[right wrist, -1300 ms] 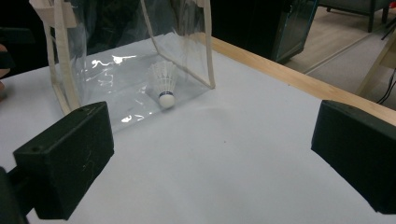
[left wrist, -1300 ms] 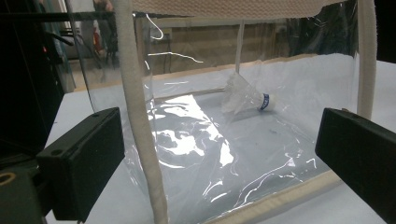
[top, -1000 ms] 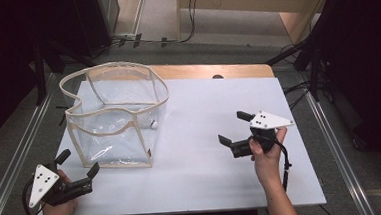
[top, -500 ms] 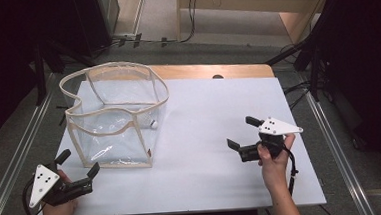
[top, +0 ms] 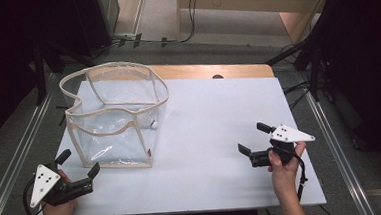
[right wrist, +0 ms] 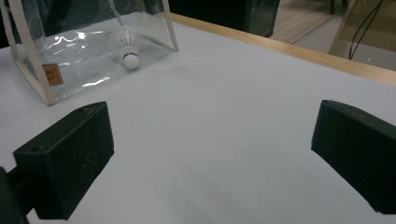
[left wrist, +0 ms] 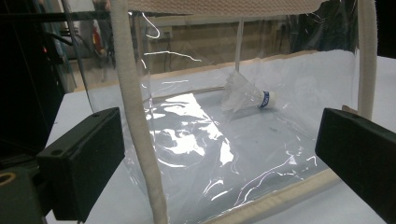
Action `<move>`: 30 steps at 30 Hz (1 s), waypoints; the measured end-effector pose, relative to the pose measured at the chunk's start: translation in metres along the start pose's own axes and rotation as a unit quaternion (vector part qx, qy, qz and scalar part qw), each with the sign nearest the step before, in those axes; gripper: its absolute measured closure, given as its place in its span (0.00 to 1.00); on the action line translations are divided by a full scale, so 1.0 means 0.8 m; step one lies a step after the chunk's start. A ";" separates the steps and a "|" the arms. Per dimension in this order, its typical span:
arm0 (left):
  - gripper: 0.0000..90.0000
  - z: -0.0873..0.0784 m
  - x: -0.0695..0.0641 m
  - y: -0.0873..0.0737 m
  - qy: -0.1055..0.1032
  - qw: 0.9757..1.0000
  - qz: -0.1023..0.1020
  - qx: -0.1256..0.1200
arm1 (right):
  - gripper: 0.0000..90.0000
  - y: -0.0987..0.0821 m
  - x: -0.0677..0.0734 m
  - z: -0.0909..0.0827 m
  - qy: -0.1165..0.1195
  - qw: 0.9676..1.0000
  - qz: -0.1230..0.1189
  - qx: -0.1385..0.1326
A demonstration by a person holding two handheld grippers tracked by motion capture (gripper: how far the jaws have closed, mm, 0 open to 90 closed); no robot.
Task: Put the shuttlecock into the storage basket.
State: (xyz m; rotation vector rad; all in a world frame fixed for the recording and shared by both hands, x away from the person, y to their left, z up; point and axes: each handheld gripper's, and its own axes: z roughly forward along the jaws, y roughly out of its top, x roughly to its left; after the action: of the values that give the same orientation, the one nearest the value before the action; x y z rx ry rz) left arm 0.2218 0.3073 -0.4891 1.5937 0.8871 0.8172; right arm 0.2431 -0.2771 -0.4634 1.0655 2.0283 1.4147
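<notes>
Pulled back toward near right table edge: right gripper [top: 253, 144], jaws spread, empty. Left gripper [top: 78, 165] unmoved, spread, just before clear bag [top: 115, 117]; shuttlecock [left wrist: 247, 95] lying inside on bag floor.

Bright overhead light on the table [top: 214, 126], dark surroundings, glare streaking the clear bag [left wrist: 196, 140], near jaws soft.
</notes>
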 end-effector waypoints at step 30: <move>0.02 0.000 0.000 0.000 0.000 1.000 -0.001 0.000 | 0.00 -0.044 -0.024 -0.049 -0.041 0.999 0.017 0.006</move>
State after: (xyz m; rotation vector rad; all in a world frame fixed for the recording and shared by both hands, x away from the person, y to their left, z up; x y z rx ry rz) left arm 0.2219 0.3070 -0.4893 1.5931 0.8879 0.8163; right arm 0.2143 -0.3212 -0.4829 1.1499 1.9708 1.3542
